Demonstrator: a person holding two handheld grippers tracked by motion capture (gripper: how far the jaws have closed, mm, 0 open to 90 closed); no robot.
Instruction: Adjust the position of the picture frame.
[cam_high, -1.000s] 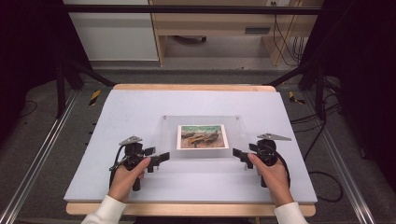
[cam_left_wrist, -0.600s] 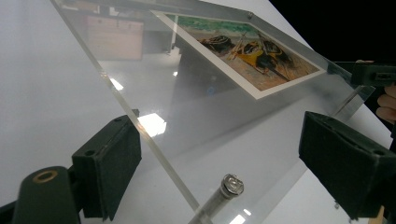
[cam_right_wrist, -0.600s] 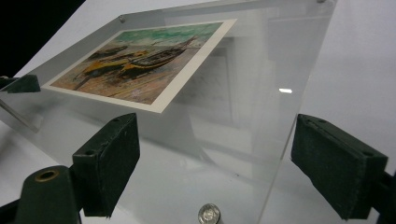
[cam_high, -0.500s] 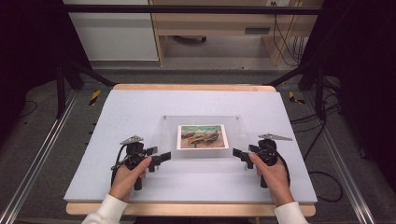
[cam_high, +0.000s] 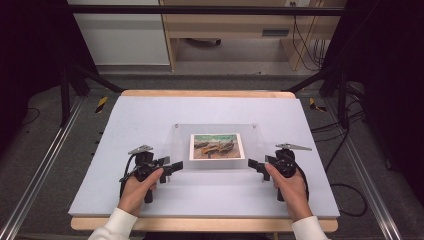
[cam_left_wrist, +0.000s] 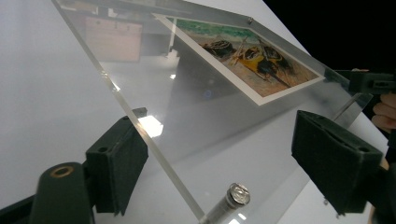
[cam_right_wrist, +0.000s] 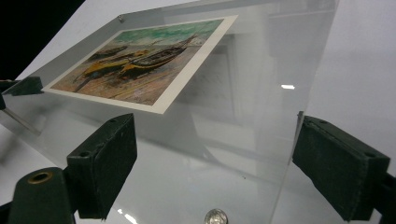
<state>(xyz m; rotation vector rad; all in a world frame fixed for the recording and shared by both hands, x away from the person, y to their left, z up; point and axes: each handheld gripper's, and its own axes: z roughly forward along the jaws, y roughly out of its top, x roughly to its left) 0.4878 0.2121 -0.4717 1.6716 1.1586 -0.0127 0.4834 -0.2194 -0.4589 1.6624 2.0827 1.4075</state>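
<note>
A clear acrylic frame (cam_high: 215, 145) lay flat near the middle of the white tabletop (cam_high: 150, 115), its long axis running left to right across the person's view and its short sides facing the two hands. Sandwiched inside it was a print (cam_high: 217, 146) of beached boats, also landscape, with its top edge toward the far side of the tabletop. Round metal bolts sat at the frame's corners; one bolt (cam_left_wrist: 236, 195) showed close in the left gripper view, at the near corner of the sheet. The left hand-held gripper (cam_high: 172, 167) was at the frame's near left corner, its jaws spread with a wide gap; in the left gripper view the frame's edge passed between them, and neither pad could be seen pressing on it. The right hand-held gripper (cam_high: 256, 166) was at the near right corner, pointing inward toward the frame, likewise released, with the sheet's edge lying in the gap between its parted jaws in the right gripper view. From above, the two grippers faced each other across the frame's front edge, one on each side, with each hand (cam_high: 136, 189) resting low near the front edge of the tabletop. The frame's far edge lay parallel to the tabletop's far edge.
</note>
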